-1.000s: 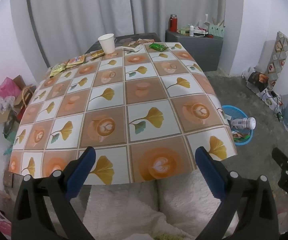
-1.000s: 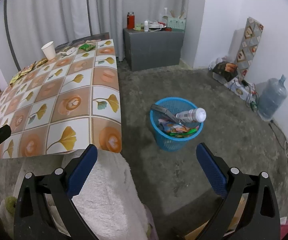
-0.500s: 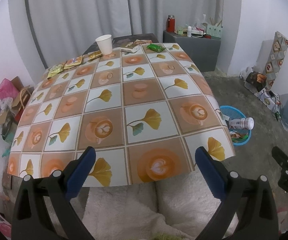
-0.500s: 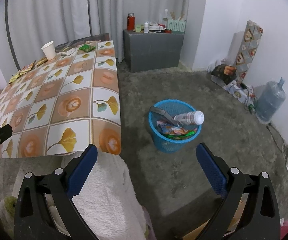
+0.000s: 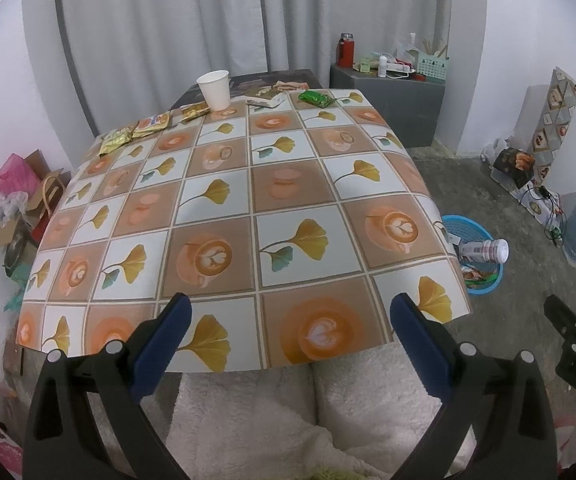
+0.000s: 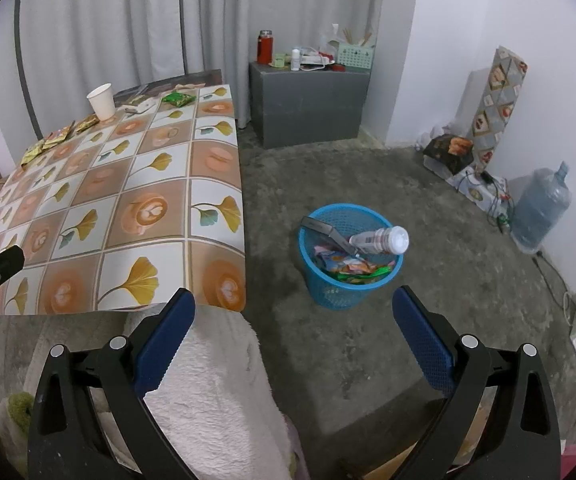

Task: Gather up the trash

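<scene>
A white paper cup (image 5: 214, 89) stands at the far end of the patterned table (image 5: 296, 184). Snack wrappers (image 5: 143, 128) lie along the far left edge, and a green packet (image 5: 315, 98) rests at the far right. On the floor to the right, a blue trash basket (image 6: 350, 280) holds wrappers, a dark flat object and a white plastic bottle (image 6: 380, 239) leaning on its rim. My left gripper (image 5: 290, 322) hovers open over the table's near edge. My right gripper (image 6: 294, 320) is open too, above the floor near the basket, with nothing between its fingers.
A grey cabinet (image 6: 308, 108) with a red flask and small items stands against the back wall. A large water jug (image 6: 540, 208), boxes and cables sit at the right wall. Bags and cardboard (image 5: 15, 200) crowd the floor left of the table. Fluffy white fabric (image 6: 211, 380) lies below the grippers.
Both views have drawn back and risen slightly, so the table and basket look a little farther away. Neither gripper has closed or picked anything up.
</scene>
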Demonstrator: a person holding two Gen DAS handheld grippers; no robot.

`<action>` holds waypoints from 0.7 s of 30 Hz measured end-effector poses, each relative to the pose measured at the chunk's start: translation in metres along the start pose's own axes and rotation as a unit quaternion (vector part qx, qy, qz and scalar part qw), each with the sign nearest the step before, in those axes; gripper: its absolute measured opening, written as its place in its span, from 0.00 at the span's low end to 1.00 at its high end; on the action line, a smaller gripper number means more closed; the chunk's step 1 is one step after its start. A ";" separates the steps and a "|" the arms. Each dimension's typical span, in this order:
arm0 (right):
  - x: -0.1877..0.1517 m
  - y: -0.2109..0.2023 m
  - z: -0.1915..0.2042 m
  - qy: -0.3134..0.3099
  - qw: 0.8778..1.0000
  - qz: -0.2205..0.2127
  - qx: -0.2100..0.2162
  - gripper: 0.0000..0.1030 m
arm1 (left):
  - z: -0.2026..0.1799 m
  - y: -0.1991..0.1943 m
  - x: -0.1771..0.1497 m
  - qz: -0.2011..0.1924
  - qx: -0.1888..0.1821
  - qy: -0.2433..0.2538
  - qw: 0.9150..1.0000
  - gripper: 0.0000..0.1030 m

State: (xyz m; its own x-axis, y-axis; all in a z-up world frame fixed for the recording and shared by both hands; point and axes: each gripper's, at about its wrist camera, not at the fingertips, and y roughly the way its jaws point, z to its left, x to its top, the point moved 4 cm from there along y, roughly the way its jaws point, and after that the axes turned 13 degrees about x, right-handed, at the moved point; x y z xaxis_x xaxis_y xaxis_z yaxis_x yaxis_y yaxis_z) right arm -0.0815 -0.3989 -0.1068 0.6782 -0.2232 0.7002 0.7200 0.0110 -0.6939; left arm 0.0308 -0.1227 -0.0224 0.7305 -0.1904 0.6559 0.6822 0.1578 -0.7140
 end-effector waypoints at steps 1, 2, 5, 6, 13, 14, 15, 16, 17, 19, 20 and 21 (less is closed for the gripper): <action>0.000 0.000 0.000 0.000 1.000 0.000 0.000 0.92 | 0.000 0.000 0.001 -0.001 0.000 0.000 1.000 0.95; 0.000 0.000 0.000 0.001 1.000 0.000 -0.001 0.92 | 0.000 0.000 0.001 -0.001 0.000 0.001 1.000 0.95; 0.001 0.000 -0.001 0.000 1.000 0.000 0.001 0.92 | 0.000 0.000 0.001 0.000 0.000 0.000 1.000 0.95; 0.001 0.000 -0.001 0.000 1.000 0.000 0.001 0.92 | 0.000 0.000 0.000 -0.001 0.000 -0.001 1.000 0.95; 0.003 -0.001 -0.001 -0.001 1.000 -0.003 0.001 0.92 | 0.002 0.000 0.001 -0.003 0.001 0.000 1.000 0.95; 0.003 -0.001 -0.001 -0.001 1.000 -0.002 0.001 0.92 | 0.002 0.000 0.001 -0.003 0.001 0.000 1.000 0.95; 0.003 -0.001 -0.001 -0.001 1.000 -0.002 0.002 0.92 | 0.002 -0.001 0.001 -0.003 0.001 0.000 1.000 0.95; 0.003 -0.001 -0.001 -0.001 1.000 -0.003 0.002 0.92 | 0.002 -0.001 0.001 -0.003 0.001 -0.001 1.000 0.95; 0.003 -0.001 -0.001 -0.001 1.000 -0.003 0.002 0.92 | 0.002 -0.001 0.001 -0.003 0.001 -0.001 1.000 0.95; 0.003 -0.001 -0.001 -0.001 1.000 -0.003 0.002 0.92 | 0.001 -0.001 0.001 -0.003 0.002 -0.001 1.000 0.95; 0.003 -0.001 -0.001 -0.001 1.000 -0.003 0.002 0.92 | 0.001 -0.001 0.001 -0.003 0.002 -0.001 1.000 0.95; 0.002 -0.001 -0.001 -0.001 1.000 -0.003 0.002 0.92 | 0.001 -0.001 0.001 -0.003 0.002 -0.001 1.000 0.95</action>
State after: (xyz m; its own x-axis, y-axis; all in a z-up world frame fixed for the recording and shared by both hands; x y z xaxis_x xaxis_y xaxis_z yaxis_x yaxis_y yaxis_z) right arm -0.0807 -0.4007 -0.1049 0.6748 -0.2211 0.7041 0.7240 0.0135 -0.6896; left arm 0.0309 -0.1216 -0.0209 0.7266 -0.1900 0.6603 0.6865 0.1603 -0.7093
